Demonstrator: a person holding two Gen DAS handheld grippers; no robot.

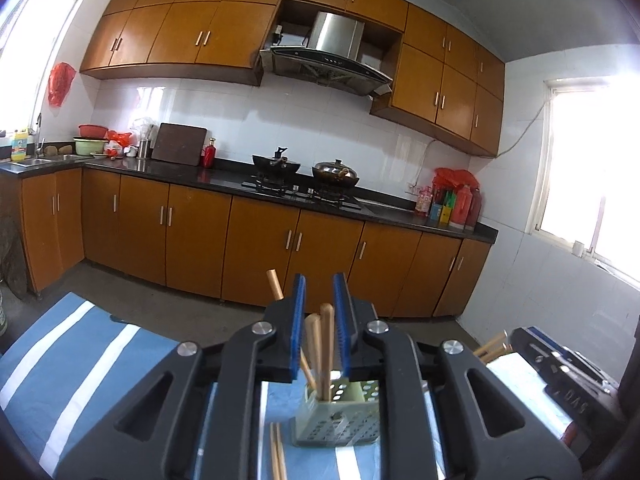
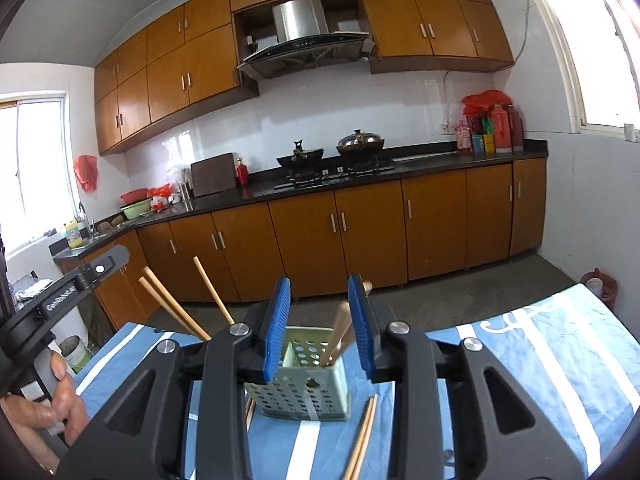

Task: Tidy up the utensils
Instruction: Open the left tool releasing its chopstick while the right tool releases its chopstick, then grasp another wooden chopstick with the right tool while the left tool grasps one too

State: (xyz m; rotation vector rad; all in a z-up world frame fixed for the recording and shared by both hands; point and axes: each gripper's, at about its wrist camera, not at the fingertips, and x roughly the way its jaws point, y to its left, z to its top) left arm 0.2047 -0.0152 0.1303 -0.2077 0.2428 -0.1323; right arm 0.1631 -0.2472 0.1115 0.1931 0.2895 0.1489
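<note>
We see a kitchen with orange-brown cabinets along the far wall, a dark countertop above them, and a steel range hood over a gas stove that carries two woks. Near us a blue cloth with white stripes covers the table.

On that cloth stands a pale green perforated utensil holder, upright, with several wooden chopsticks leaning inside it. In the left wrist view the same holder sits low at centre, its chopsticks rising between the blue pads.

The left gripper has its jaws parted, and the sticks we see between them stand in the holder behind, so we cannot tell whether any pad touches them. One more stick end pokes up just left of the left pad. The right gripper is also spread apart, framing the holder without visibly touching it.

In the right wrist view the left gripper shows at the left edge with a hand on its grip, and three chopsticks slant up beside it; what holds them is hidden.

A loose pair of chopsticks lies on the cloth, near and right of the holder. Another pair lies near and left of it in the left wrist view.
</note>
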